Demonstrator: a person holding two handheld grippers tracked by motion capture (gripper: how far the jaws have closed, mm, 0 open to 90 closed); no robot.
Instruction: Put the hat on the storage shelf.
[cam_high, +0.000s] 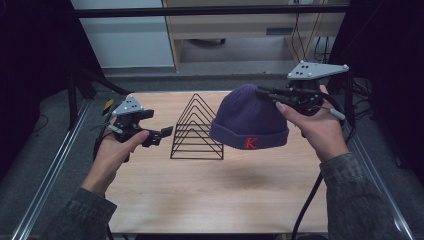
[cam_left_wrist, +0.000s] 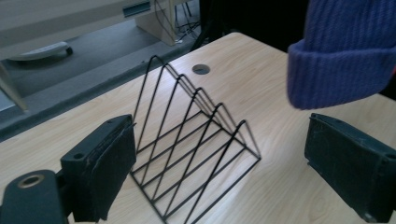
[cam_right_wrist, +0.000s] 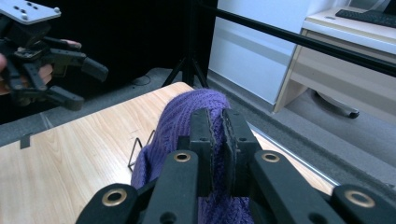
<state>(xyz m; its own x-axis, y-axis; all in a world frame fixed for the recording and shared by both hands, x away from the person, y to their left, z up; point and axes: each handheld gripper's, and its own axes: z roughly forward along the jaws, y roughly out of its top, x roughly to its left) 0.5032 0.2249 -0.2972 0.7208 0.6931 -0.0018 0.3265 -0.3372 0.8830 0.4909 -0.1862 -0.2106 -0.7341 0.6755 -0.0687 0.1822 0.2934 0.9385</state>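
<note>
The soft, light purple beanie (cam_high: 248, 121) is pinched at its crown by the right gripper (cam_high: 263, 92); the left gripper (cam_high: 167, 133) is held wide, empty beside it

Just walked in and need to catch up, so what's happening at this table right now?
A person holds a gripper in each hand over a wooden table. The right gripper is shut on the crown of a purple beanie, which hangs in the air just right of a black wire rack. The left gripper is open and holds nothing, hovering left of the rack.
</note>
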